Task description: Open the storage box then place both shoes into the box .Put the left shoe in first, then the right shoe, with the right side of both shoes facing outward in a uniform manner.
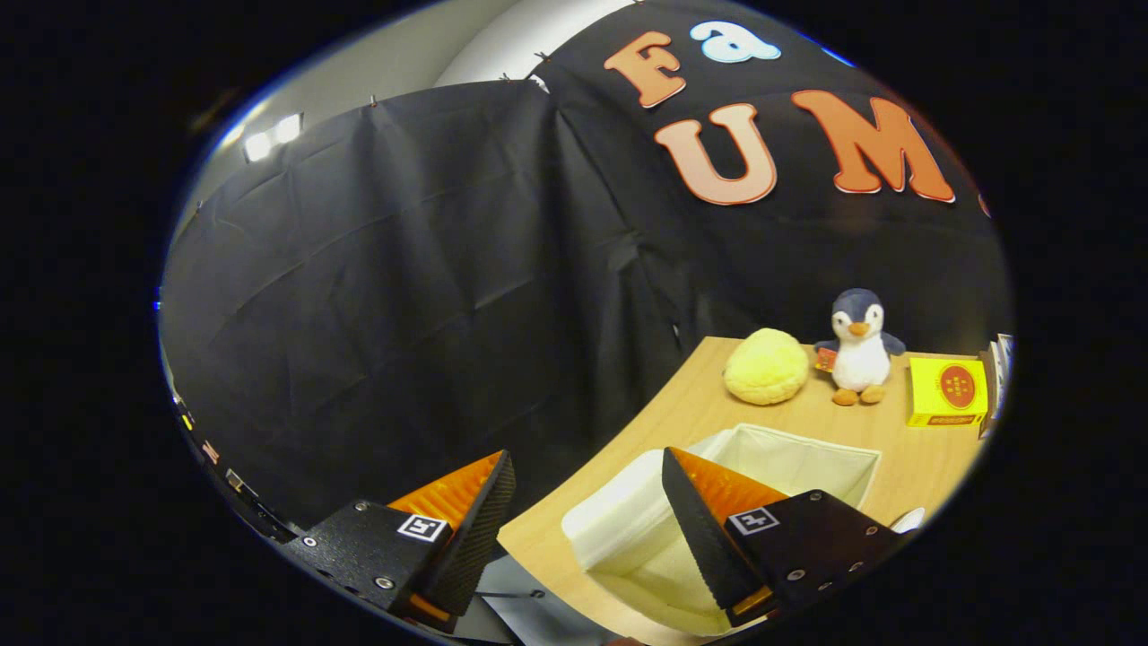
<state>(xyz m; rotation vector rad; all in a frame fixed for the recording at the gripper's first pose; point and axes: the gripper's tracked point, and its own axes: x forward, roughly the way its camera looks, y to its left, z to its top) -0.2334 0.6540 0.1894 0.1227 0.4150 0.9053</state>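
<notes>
Hovering with jaws spread, the gripper [587, 484] overlooks the open storage box [789, 462].

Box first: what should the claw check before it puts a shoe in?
1. Storage box open on top: ok.
2. Box inside free of things: ok as far as it shows.
3. Claw open, holding nothing: ok.
4. Shoe in the claw: not ok.
5. Claw lined up over the box: not ok, one finger is past the table edge.
6. Penguin and yellow plush away from the box: ok.
</notes>
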